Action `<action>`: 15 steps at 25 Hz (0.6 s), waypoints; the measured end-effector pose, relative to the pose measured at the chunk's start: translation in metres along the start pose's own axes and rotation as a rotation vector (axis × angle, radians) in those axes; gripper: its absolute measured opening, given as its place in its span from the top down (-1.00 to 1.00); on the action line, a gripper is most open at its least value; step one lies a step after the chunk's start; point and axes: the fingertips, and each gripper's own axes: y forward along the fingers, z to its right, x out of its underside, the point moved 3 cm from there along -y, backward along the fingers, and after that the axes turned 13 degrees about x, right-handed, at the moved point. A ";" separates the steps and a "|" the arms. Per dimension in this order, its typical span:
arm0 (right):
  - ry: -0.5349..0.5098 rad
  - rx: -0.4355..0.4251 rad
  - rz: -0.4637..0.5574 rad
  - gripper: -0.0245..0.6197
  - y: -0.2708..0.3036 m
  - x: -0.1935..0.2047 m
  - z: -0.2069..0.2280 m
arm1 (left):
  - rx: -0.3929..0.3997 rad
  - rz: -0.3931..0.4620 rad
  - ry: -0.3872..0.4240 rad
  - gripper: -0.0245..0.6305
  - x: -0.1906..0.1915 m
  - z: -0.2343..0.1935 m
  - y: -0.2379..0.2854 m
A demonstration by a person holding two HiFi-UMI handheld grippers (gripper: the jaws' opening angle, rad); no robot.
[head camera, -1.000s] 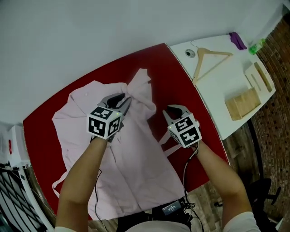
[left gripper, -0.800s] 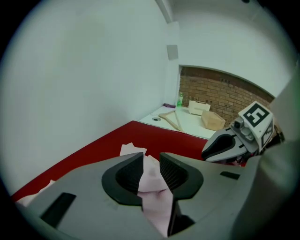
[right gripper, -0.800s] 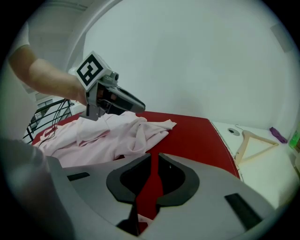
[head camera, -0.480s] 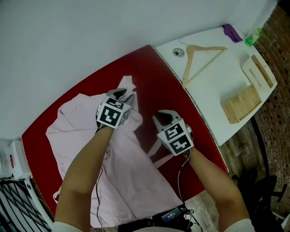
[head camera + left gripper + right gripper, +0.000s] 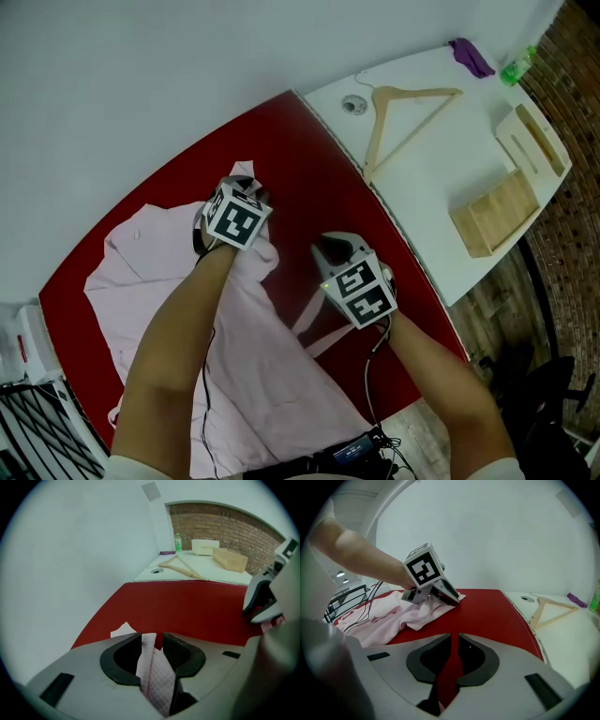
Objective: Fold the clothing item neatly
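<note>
Left gripper (image 5: 246,184), jaws just opening, loosely straddles a fold of the pink shirt (image 5: 131,272) at the far side of the counter (image 5: 309,159). Right gripper (image 5: 324,247), jaws together and empty, hovers just right of the shirt.

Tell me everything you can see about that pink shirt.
The shirt is pale pink, thin woven cloth with a fine check. It lies rumpled and partly folded on the red table. One fold stands between the left tongs, whose jaws have just been opening. A narrow strip runs toward the right tongs.
</note>
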 end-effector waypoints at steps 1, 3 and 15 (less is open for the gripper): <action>0.003 0.001 0.001 0.82 0.000 0.000 0.001 | -0.004 -0.005 -0.008 0.53 0.001 -0.001 0.001; 0.008 0.002 0.003 0.82 0.001 0.000 0.001 | -0.010 -0.007 -0.026 0.53 0.002 -0.003 0.002; 0.019 0.012 0.018 0.82 0.003 -0.007 0.000 | 0.023 0.129 -0.044 0.87 -0.002 0.011 -0.025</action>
